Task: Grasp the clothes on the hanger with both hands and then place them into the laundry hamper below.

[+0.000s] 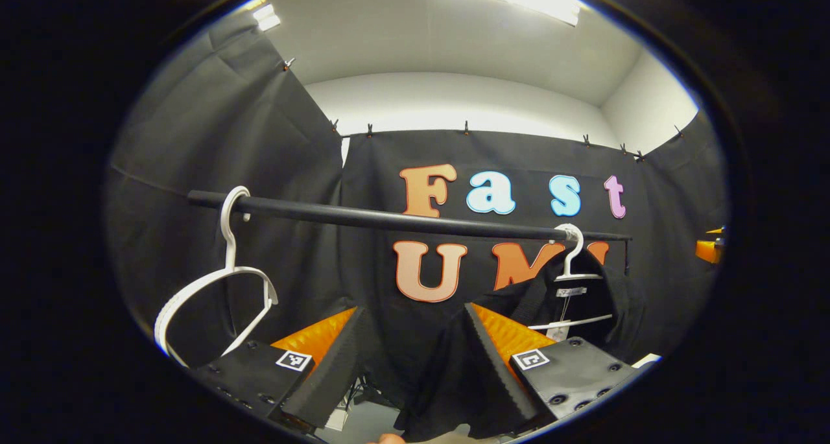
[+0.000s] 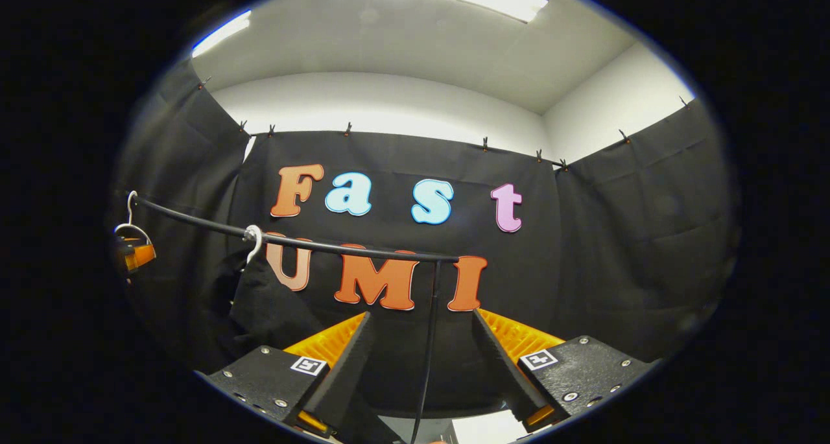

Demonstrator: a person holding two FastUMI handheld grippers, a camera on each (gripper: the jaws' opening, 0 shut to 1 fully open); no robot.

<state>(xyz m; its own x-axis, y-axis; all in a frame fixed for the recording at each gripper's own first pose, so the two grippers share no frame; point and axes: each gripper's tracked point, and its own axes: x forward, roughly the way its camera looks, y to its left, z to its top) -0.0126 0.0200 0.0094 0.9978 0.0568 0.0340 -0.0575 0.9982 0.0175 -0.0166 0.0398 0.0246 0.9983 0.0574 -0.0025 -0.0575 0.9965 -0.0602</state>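
- left gripper (image 1: pixel 415 360) has its jaws spread wide, nothing between them, just hanging in front of the black garment (image 1: pixel 583 314).
- that garment is on a white hanger (image 1: pixel 570 256) at the right end of the rail (image 1: pixel 389 220); its bottom edge is cut off.
- a bare white hanger (image 1: pixel 220 282) sits at the rail's left end.
- right gripper (image 2: pixel 421 360) gapes wide too, empty, with the rail's upright post (image 2: pixel 429 340) running between the fingers.
- in the right gripper view the garment is a dark lump, hard to make out.
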